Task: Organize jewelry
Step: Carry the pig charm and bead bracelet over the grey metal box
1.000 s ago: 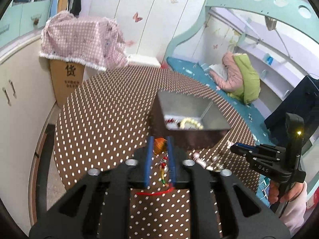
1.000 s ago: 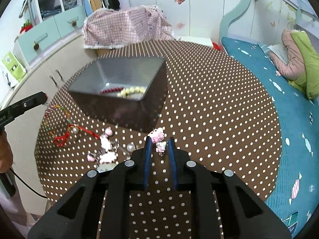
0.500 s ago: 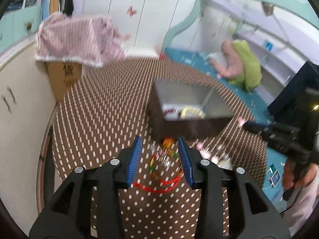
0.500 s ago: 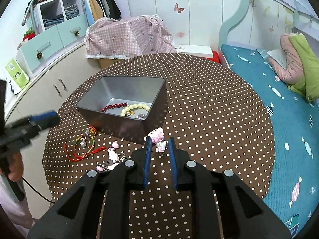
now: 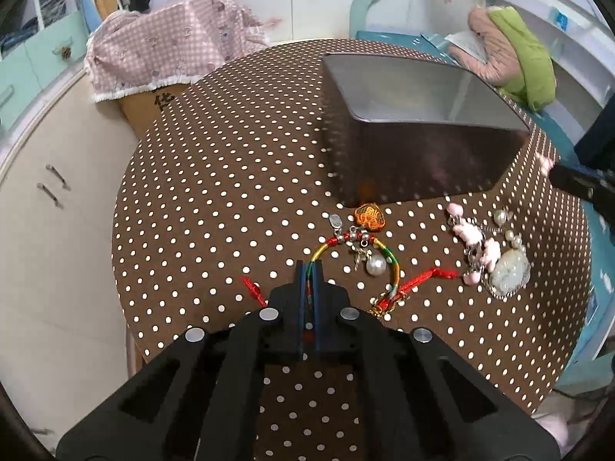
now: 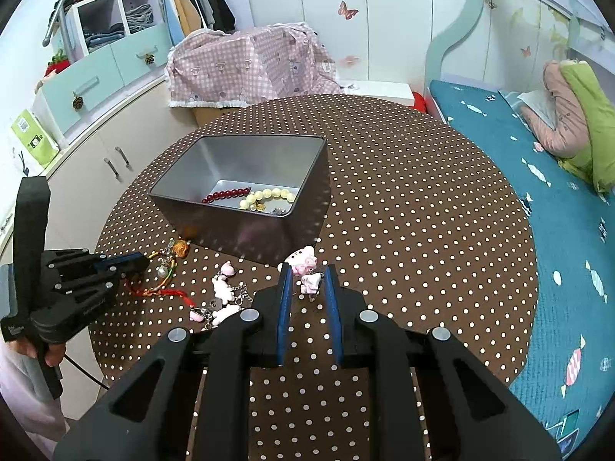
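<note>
- Our left gripper (image 5: 311, 265) pinched the cord bracelet (image 5: 359, 259) lying on the table (image 5: 230, 176) beside the tin (image 5: 419, 123).
- Our right gripper (image 6: 309, 269) stood partly open around a pink charm (image 6: 305, 265).

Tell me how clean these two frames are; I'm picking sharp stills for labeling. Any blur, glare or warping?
Left wrist view: fisheye bends the table edge, pink charm at the right rim is smeared, tin box front mirrors the dots. Right wrist view: sharp throughout, soft even light, beads in the box crisp, dark corner vignette.
</note>
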A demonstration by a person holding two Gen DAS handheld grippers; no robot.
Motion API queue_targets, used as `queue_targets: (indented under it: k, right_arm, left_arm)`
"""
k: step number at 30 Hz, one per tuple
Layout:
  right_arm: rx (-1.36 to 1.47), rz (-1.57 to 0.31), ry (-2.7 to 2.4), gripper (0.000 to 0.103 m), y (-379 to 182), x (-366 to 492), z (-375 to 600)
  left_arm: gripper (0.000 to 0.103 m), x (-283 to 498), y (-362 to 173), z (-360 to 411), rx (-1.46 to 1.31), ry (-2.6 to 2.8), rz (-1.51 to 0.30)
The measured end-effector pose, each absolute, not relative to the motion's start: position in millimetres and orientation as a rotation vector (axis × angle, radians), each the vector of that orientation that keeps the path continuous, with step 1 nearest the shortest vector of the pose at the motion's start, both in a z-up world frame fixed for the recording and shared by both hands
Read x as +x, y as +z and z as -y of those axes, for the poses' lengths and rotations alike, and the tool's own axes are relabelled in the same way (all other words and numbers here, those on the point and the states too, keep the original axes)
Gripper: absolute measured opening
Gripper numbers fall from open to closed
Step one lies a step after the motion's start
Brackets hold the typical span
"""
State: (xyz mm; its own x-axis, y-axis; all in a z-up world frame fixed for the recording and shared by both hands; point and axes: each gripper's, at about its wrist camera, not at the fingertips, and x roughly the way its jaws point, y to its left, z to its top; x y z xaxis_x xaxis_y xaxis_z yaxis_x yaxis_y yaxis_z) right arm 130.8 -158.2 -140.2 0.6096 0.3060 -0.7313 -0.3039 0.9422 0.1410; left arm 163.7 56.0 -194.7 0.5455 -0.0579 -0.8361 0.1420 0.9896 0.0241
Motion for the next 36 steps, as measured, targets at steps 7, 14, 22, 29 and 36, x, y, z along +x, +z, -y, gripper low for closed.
queue_targets:
  k: [7, 14, 22, 29, 36]
  right_arm:
    - [0.008, -0.828, 0.350, 0.016, -136, 128, 160]
    - [0.002, -0.792, 0.359, 0.016, -123, 126, 160]
    - [-0.033, -0.709, 0.402, 0.016, -94, 134, 144]
    - [-0.050, -0.705, 0.419, 0.016, -93, 148, 131]
    - [-0.047, -0.694, 0.424, 0.016, -89, 158, 129]
  left_arm:
    - [0.002, 156, -157, -81, -0.051, -0.199, -0.916]
    - [0.002, 155, -103, -77, -0.091, -0.267, -0.786]
    - [0.002, 174, -77, -61, -0.092, -0.271, -0.735]
    - [0.003, 200, -69, -58, -0.150, -0.291, -0.734]
    - [0.002, 217, -48, -47, -0.163, -0.346, -0.678]
